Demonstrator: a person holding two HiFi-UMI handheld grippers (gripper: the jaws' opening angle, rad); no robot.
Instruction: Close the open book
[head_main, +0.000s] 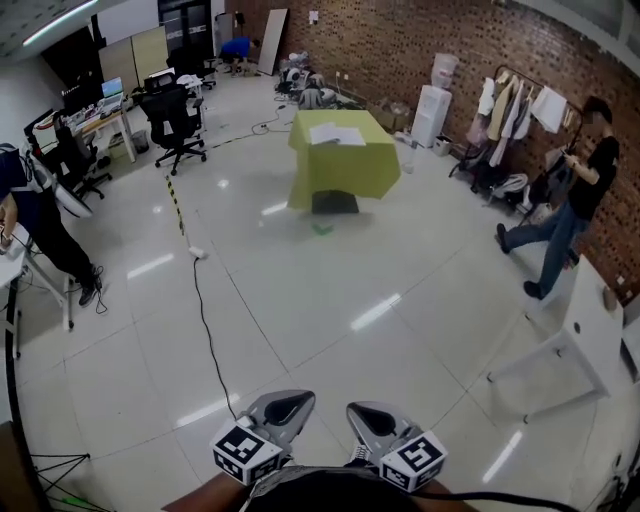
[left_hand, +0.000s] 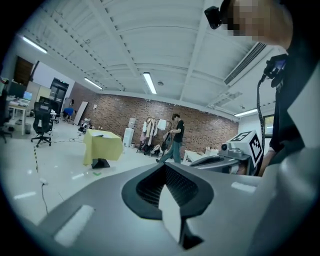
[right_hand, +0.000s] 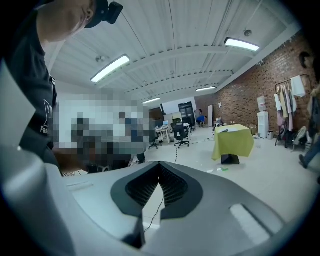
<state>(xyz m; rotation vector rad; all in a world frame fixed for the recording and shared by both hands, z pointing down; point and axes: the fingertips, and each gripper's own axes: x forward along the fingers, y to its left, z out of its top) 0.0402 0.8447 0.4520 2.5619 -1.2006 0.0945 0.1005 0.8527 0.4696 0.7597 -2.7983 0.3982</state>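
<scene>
The open book (head_main: 337, 134) lies flat on the yellow-draped table (head_main: 342, 178), its long side crosswise, well apart and straight ahead of you. Your left claw (head_main: 290, 402) and right claw (head_main: 368, 412), both pressed together and empty, look equally far from it.

Left hand-held gripper (head_main: 284, 407) and right hand-held gripper (head_main: 371, 417) sit side by side, low and close to the body, near each other but apart. Both point forward, tilted slightly down. Jaws of each are together at the tips, nothing between them. Marker cubes face up.
</scene>
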